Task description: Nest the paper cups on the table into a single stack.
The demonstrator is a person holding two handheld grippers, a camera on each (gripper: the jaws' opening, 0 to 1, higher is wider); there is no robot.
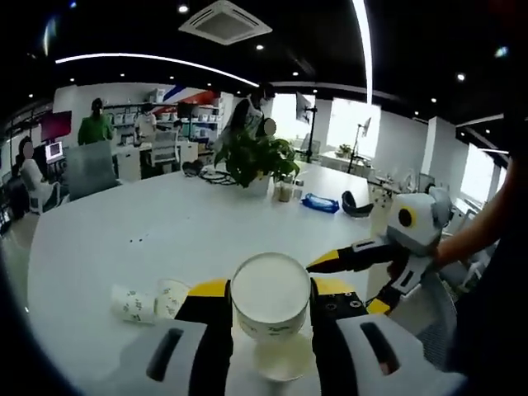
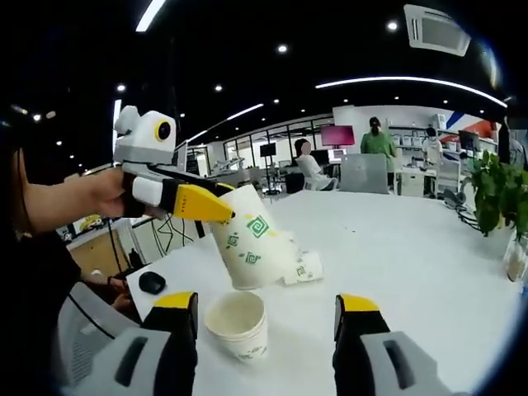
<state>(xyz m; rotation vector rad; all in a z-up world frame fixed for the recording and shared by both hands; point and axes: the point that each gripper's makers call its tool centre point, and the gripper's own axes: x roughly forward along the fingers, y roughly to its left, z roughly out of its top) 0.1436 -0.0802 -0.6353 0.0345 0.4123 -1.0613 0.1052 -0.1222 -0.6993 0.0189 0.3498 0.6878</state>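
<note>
My left gripper is shut on a white paper cup with green marks, its mouth turned toward the camera. In the right gripper view this held cup hangs tilted in the left gripper, just above and behind an upright cup on the white table. That upright cup shows below the held one. My right gripper is open, its jaws on either side of the upright cup and not touching it. Two more cups lie on their sides nearby, and one lying cup shows behind the held cup.
A potted plant, a blue pouch and black headphones sit at the table's far side. The right gripper reaches in beside the held cup. People and office chairs are beyond the table. A black mouse lies on a lower desk.
</note>
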